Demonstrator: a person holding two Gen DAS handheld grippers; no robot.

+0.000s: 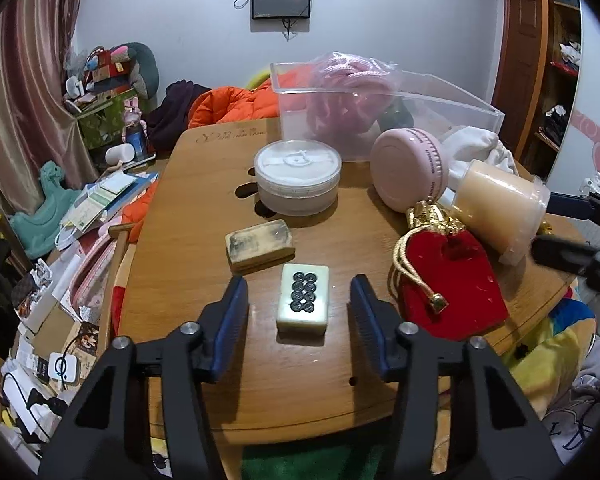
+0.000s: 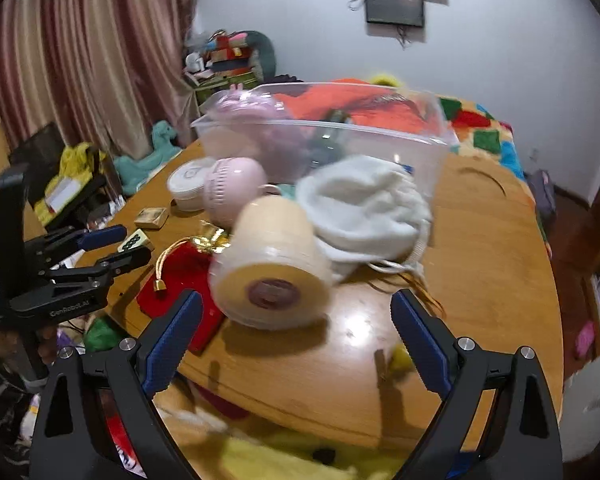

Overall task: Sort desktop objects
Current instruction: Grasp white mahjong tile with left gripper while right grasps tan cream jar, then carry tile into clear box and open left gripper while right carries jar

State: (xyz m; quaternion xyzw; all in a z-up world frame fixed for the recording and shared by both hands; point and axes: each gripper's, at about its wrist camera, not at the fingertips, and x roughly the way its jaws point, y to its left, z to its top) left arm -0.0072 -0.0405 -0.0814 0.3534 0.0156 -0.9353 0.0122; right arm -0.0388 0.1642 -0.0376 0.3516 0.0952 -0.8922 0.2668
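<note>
The left gripper (image 1: 300, 308) stands with its jaws apart, straddling the tile (image 1: 303, 299), which lies flat on the table (image 1: 204, 208) face up; a gap shows on each side, so the pads (image 1: 232, 312) do not press on it. The tile looks small, hard and glossy: likely dense for its size, stiff, and slick on its polished sides. I judge the best hold is across its two long sides, pads square and low, so it cannot squirt out.

Just beyond it lies a worn block (image 1: 259, 244), then a round tub (image 1: 298, 176), with the clear bin (image 1: 452, 100) at the back. A red pouch (image 1: 448, 284) lies to the right.

The right gripper (image 2: 296, 340) is wide open with nothing in it, facing the candle jar (image 2: 272, 268) on its side, probably heavy, breakable and apt to roll.
</note>
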